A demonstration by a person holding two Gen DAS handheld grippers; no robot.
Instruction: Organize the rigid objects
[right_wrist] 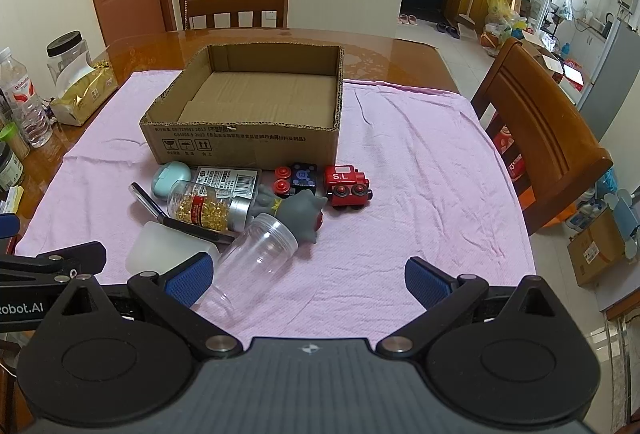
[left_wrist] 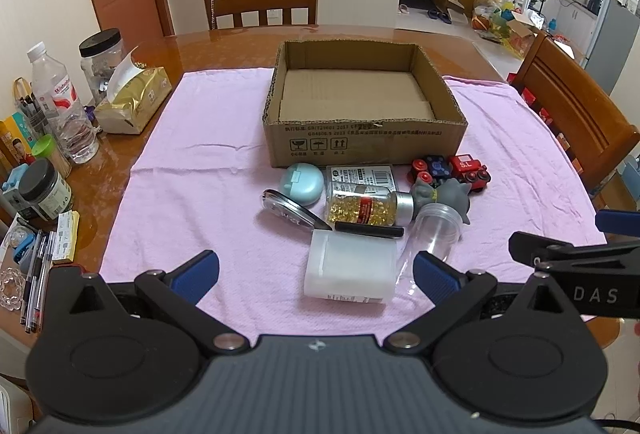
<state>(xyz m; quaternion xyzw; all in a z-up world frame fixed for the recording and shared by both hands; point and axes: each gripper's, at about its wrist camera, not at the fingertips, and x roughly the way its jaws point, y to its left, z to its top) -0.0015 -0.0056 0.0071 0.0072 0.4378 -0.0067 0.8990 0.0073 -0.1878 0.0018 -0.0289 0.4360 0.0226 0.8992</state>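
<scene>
Left gripper (left_wrist: 316, 276): spread wide, empty, low centre.
White box (left_wrist: 349, 266): directly between its fingers, nearest.
Right gripper (right_wrist: 308, 280): spread wide, empty.
Clear jar (right_wrist: 256, 254): lying slantwise, beside its left finger.
Cardboard box (left_wrist: 366, 143): empty, upper centre beyond.

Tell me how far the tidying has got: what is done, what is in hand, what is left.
Done: nothing yet; the cardboard box holds only its cardboard liner.
In hand: nothing; the left tool and right tool are both open and hold nothing.
Left: the whole pile on the pink cloth, including the red toy train, pill bottle, clear jar, white plastic box and round teal case.
</scene>
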